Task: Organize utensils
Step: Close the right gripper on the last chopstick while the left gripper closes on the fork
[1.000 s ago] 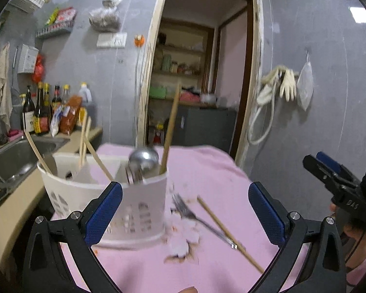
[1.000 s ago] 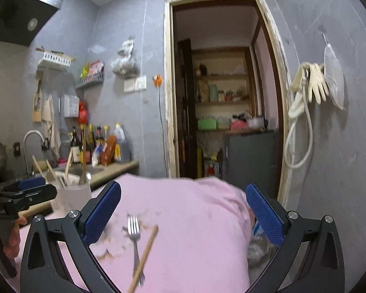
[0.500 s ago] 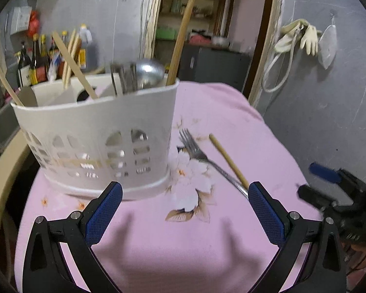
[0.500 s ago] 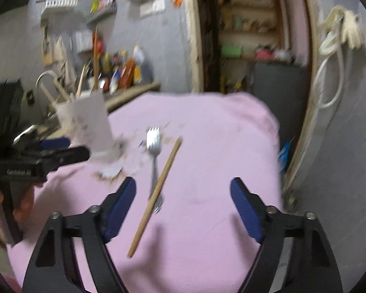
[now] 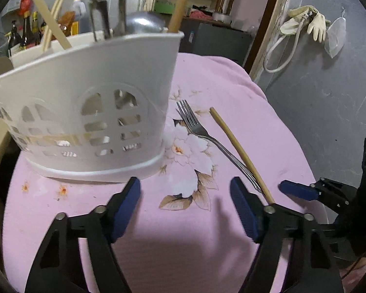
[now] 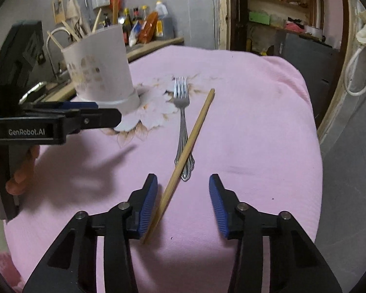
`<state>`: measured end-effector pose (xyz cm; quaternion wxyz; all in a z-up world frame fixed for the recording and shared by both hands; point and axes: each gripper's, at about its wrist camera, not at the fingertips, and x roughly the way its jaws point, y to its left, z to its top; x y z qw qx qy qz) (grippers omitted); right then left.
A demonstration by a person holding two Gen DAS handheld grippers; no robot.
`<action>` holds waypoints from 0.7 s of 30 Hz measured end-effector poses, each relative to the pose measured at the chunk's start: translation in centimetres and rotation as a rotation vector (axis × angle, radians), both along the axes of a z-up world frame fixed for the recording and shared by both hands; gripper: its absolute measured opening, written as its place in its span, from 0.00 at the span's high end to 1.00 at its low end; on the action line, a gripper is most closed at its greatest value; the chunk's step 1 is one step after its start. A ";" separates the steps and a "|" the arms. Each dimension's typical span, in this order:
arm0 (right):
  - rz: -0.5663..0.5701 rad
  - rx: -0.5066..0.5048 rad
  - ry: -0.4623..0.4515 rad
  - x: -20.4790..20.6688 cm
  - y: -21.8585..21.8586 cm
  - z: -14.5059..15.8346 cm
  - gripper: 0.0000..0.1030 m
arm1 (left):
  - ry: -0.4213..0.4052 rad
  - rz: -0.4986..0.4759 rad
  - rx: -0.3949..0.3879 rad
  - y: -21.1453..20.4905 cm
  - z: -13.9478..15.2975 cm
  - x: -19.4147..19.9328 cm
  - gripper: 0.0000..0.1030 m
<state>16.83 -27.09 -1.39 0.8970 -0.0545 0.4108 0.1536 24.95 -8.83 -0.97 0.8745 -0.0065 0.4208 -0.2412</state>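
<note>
1. Two loose utensils lie on the pink cloth [image 6: 256, 127] beside the white utensil basket [image 5: 90, 102]: a metal fork [image 6: 182, 122] just next to the basket, and a wooden chopstick [image 6: 185, 153] on the fork's far side, crossing its handle end
2. My right gripper [image 6: 183, 202] hangs over the chopstick's near end, well away from the basket; its jaws are closing, the stick between them close by one pad, the pads not yet pressing
3. My left gripper [image 5: 185, 205] sits right in front of the basket's base, jaws closing on nothing but bare cloth
4. Inside the basket stand chopsticks and a metal ladle [image 5: 144, 22]
</note>
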 end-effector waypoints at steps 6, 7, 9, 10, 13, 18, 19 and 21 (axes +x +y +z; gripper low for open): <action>-0.035 -0.061 -0.009 0.3 -0.4 0.0 0.93 | 0.023 -0.037 0.010 -0.8 0.1 0.1 0.54; -0.042 -0.063 -0.012 0.3 -0.6 0.0 0.95 | 0.027 -0.044 0.011 -1.0 0.1 0.2 0.56; -0.054 -0.071 -0.019 0.4 -1.0 0.0 0.96 | 0.038 -0.056 0.012 -1.7 0.0 0.5 0.59; -0.062 -0.078 -0.024 0.5 -1.2 0.1 0.96 | 0.045 -0.059 0.011 -2.0 -0.1 0.7 0.61; -0.085 -0.092 -0.039 0.7 -2.0 0.2 0.96 | 0.089 -0.065 -0.007 -2.8 -0.4 1.6 0.66; -0.123 -0.088 -0.057 0.8 -3.4 0.5 0.96 | 0.132 -0.052 -0.015 -4.9 -0.8 3.6 0.69; -0.129 -0.095 -0.064 0.7 -3.6 0.6 0.96 | 0.135 -0.050 -0.014 -5.3 -0.8 3.9 0.69; -0.138 -0.095 -0.067 0.8 -3.9 0.6 0.96 | 0.133 -0.037 -0.005 -6.2 -0.9 4.4 0.70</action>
